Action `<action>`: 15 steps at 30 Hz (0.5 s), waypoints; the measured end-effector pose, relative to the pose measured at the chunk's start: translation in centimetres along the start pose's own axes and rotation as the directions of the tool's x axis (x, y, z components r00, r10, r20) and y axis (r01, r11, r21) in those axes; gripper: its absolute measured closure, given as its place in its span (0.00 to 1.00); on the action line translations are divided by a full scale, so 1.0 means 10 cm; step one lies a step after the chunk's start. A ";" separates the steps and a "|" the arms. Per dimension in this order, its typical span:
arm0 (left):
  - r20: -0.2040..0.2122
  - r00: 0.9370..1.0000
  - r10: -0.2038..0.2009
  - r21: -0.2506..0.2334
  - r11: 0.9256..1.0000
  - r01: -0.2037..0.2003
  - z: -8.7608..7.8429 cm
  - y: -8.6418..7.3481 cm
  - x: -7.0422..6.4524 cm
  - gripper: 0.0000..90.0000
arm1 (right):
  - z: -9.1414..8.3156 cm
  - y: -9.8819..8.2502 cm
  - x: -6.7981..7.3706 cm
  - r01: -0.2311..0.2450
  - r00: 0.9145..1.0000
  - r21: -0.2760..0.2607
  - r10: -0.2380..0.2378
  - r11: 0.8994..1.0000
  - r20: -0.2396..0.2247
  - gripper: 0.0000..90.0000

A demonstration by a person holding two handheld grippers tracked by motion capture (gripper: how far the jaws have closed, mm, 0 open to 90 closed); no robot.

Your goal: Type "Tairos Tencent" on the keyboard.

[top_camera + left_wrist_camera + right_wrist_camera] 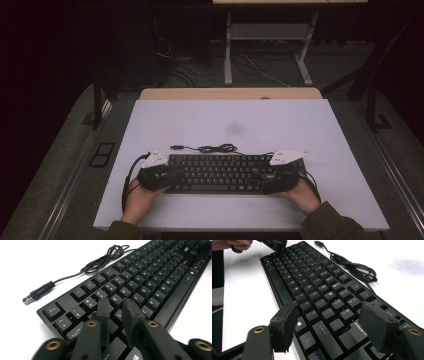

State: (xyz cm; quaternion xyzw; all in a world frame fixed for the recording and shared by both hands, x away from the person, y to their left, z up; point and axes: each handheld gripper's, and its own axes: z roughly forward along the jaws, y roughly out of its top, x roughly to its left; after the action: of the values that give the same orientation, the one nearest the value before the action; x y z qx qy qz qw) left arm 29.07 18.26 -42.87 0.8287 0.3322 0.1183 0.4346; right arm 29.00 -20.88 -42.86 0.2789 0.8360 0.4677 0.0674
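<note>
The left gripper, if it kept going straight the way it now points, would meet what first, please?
Probably the keyboard itself: the left gripper, jaws nearly together, points low across the keys near W, E and S. Depth is unclear, but those keycaps lie directly ahead.

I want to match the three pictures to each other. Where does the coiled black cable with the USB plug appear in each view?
High view: the coiled black cable with the USB plug lies on the white table just behind the middle of the black keyboard.
Left gripper view: upper left, plug end nearest.
Right gripper view: upper right, beside the keyboard's far edge.
Shared landmark: the keyboard's function-key row, which runs alongside the cable.
</note>
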 end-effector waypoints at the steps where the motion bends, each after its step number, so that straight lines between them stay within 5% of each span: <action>1: 0.001 1.000 0.000 0.006 1.000 0.000 0.00 0.00 0.00 0.90 | 0.00 0.00 0.00 0.001 1.000 -0.001 -0.001 1.000 0.000 0.34; 5: -0.001 1.000 -0.005 0.019 1.000 0.005 0.01 0.00 0.01 0.99 | 0.00 0.00 0.00 0.001 1.000 -0.002 -0.001 1.000 0.000 0.34; 15: -0.004 1.000 0.000 0.045 0.999 0.000 0.05 -0.01 0.00 0.99 | 0.00 0.00 0.01 -0.005 1.000 -0.003 0.005 1.000 0.003 0.34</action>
State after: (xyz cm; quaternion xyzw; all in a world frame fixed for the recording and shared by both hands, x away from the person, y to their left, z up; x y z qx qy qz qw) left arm 29.29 18.01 -43.20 0.8381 0.3355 0.1127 0.4151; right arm 28.97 -20.82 -42.87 0.2816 0.8345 0.4686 0.0680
